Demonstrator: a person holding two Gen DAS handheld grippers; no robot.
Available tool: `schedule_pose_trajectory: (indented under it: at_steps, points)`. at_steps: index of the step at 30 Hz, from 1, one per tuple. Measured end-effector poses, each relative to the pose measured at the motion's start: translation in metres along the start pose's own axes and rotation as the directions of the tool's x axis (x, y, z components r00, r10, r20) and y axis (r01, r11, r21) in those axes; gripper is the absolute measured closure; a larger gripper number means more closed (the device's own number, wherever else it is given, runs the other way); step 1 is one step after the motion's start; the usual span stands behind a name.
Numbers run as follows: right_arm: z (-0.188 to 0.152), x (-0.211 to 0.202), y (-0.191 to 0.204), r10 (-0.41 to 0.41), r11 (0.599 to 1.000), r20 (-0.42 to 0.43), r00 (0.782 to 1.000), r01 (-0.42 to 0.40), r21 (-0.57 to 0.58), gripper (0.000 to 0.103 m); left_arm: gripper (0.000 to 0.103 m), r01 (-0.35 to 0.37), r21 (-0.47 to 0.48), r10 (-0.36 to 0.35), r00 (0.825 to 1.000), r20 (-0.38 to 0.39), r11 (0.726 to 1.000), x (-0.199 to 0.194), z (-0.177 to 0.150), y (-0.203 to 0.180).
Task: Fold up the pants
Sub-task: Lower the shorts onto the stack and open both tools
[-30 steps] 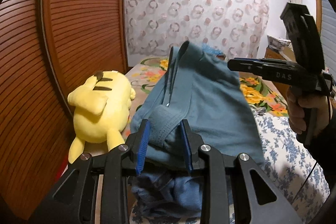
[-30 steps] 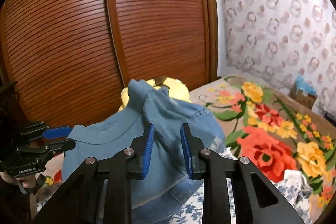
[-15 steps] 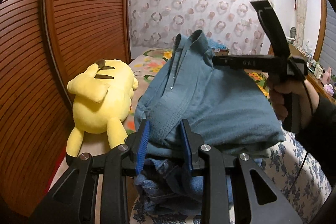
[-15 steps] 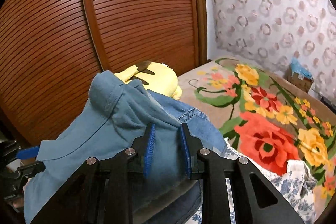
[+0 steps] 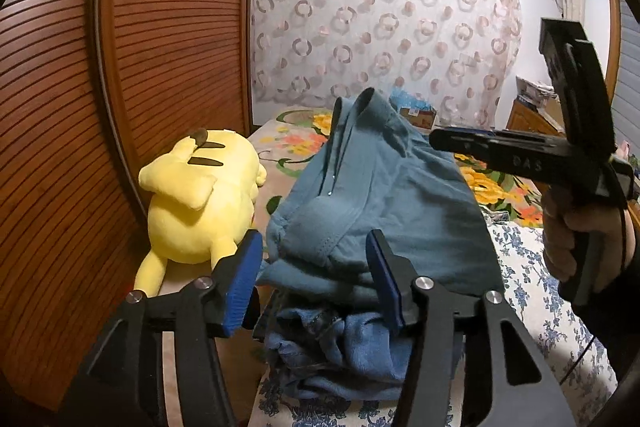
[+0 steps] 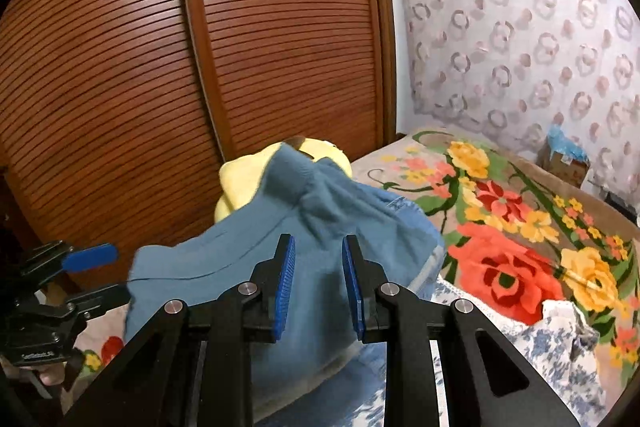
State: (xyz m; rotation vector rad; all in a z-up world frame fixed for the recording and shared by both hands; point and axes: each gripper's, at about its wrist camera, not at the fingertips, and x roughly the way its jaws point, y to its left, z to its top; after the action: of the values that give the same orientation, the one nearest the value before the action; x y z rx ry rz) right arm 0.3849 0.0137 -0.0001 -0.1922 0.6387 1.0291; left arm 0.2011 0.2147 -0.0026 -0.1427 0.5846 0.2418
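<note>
The teal-blue pants [image 5: 384,203] lie folded on top of a pile of blue clothes [image 5: 340,351] on the bed; they also show in the right wrist view [image 6: 280,251]. My left gripper [image 5: 312,267] is open, its blue pads on either side of the pants' near edge without pinching it. My right gripper [image 6: 316,279] has its pads apart with pants cloth between them and appears open; it also shows at the right of the left wrist view [image 5: 520,155]. One pants corner stands up at the far end [image 5: 372,99].
A yellow plush toy [image 5: 200,199] lies left of the clothes pile against the slatted wooden wardrobe doors [image 6: 200,67]. A floral blanket [image 6: 520,239] covers the bed. A patterned curtain [image 5: 380,39] hangs at the back.
My left gripper has opened wide and let go of the pants' edge. My right gripper has opened a little and drawn back to the right. The pants have settled on the pile.
</note>
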Motion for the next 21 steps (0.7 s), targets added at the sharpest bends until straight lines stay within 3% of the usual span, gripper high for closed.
schedule_pose_trajectory:
  at_steps: [2,4,10,13,21]
  points:
    - [-0.004,-0.005,0.003,0.007,1.0,0.0,1.0,-0.007,0.004,0.076,0.032,0.001,-0.002,-0.001,1.0,0.01,1.0,-0.004,0.0,0.001]
    - [-0.007,-0.011,0.005,0.006,1.0,0.002,1.0,-0.006,0.005,0.074,0.026,0.006,-0.01,-0.005,1.0,0.023,1.0,-0.009,0.0,0.001]
    - [-0.014,-0.022,0.009,0.007,1.0,-0.001,1.0,-0.007,0.013,0.068,0.022,0.004,-0.009,-0.004,1.0,0.03,1.0,-0.019,-0.002,0.001]
    - [-0.019,-0.028,0.013,0.004,1.0,-0.003,1.0,-0.004,0.012,0.064,0.014,-0.001,-0.005,0.002,0.999,0.038,1.0,-0.024,-0.003,-0.001]
    - [-0.026,-0.038,0.021,-0.003,1.0,0.008,1.0,0.002,0.018,0.049,0.014,-0.045,0.0,0.045,0.998,0.037,0.999,-0.033,-0.004,-0.003]
